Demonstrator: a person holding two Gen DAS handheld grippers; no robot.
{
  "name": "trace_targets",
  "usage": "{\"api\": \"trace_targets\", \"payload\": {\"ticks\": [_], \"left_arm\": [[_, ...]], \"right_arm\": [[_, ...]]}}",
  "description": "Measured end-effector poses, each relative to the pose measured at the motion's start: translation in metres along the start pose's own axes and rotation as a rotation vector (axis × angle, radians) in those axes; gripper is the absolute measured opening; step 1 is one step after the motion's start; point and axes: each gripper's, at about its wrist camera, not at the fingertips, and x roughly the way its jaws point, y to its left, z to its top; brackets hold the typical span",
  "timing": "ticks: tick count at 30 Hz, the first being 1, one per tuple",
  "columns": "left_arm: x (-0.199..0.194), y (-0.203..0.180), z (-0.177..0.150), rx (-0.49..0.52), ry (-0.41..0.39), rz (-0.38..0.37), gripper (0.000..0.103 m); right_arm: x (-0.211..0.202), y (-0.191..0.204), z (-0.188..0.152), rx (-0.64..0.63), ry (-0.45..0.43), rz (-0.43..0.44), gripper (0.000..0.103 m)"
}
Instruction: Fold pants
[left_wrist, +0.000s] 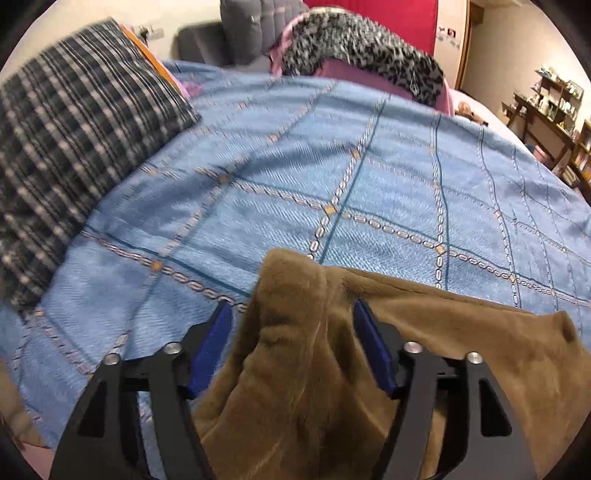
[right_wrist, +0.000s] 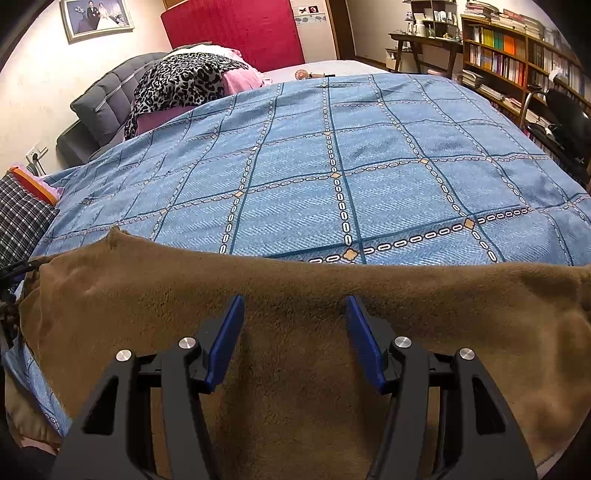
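Brown fleece pants (right_wrist: 295, 325) lie across my blue checked bedspread's (right_wrist: 332, 166) near edge; a raised fold sits between my left gripper's (left_wrist: 291, 314) parted jaws, untouched. My right gripper (right_wrist: 295, 306) hovers agape above them, holding nothing

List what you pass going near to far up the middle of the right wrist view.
Gripper fingers → brown pants → blue bedspread → red headboard.
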Motion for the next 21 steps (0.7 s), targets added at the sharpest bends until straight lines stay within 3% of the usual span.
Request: {"api": "trace_targets", "payload": {"ticks": [1,7,11,14,21], "left_arm": [[-0.007,-0.003,-0.001,0.005,-0.016,-0.002,0.078],[-0.045,-0.044,-0.018,0.084,-0.077,-0.094,0.079],[-0.043,-0.088,-0.038,0.160,-0.034,-0.194,0.079],[-0.027,-0.119,-0.054,0.237,0.025,-0.193,0.079],[-0.037,-0.152,-0.062,0.234,0.032,-0.261,0.079]], "right_arm": [[0.000,0.001,0.000,0.000,0.000,0.001,0.059],[0.001,-0.001,-0.009,-0.008,-0.003,-0.002,0.059],[0.009,-0.008,-0.016,-0.004,0.013,-0.004,0.059],[0.012,-0.012,-0.020,-0.002,0.011,0.011,0.059],[-0.030,-0.043,-0.020,0.101,-0.090,-0.002,0.059]]}}
